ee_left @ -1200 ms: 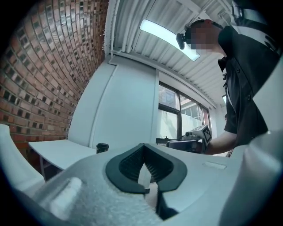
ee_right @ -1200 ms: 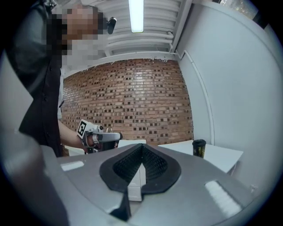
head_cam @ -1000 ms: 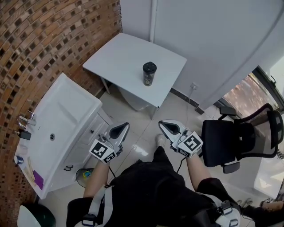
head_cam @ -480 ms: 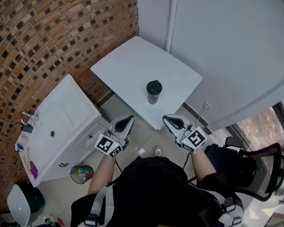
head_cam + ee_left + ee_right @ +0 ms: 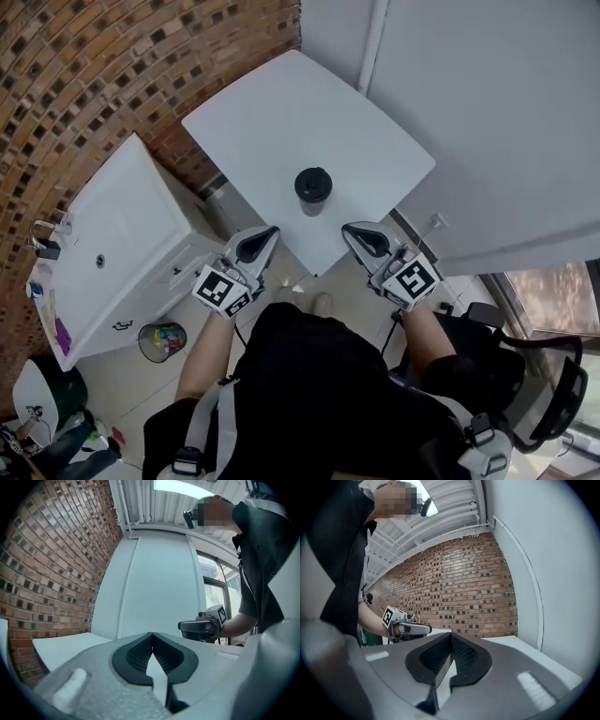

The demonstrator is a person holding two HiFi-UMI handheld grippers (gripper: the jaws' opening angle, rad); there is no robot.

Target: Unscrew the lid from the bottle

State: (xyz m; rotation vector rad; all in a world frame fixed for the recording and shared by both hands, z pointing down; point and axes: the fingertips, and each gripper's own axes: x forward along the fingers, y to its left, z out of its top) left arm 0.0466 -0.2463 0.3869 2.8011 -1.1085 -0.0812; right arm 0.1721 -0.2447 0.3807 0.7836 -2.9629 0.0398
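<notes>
Two grippers are in use, and both have their jaws pressed together with nothing between them. The left gripper and the right gripper are held level just short of the near corner of the white table, touching nothing on it. The bottle stands upright near that corner, ahead of the grippers and roughly midway between them. Its dark lid is on, so unscrewing has not begun. The step in hand appears to be the reach to the bottle. Open both pairs of jaws before arriving at it. Place one gripper on the bottle's body, jaws square to its wall, and clamp firmly so that it can neither spin nor tip. Centre the other gripper on the lid's rim, then turn the lid while the body is held fixed. Avoid nudging the bottle on arrival, since it stands close to the table edge and could topple off.
</notes>
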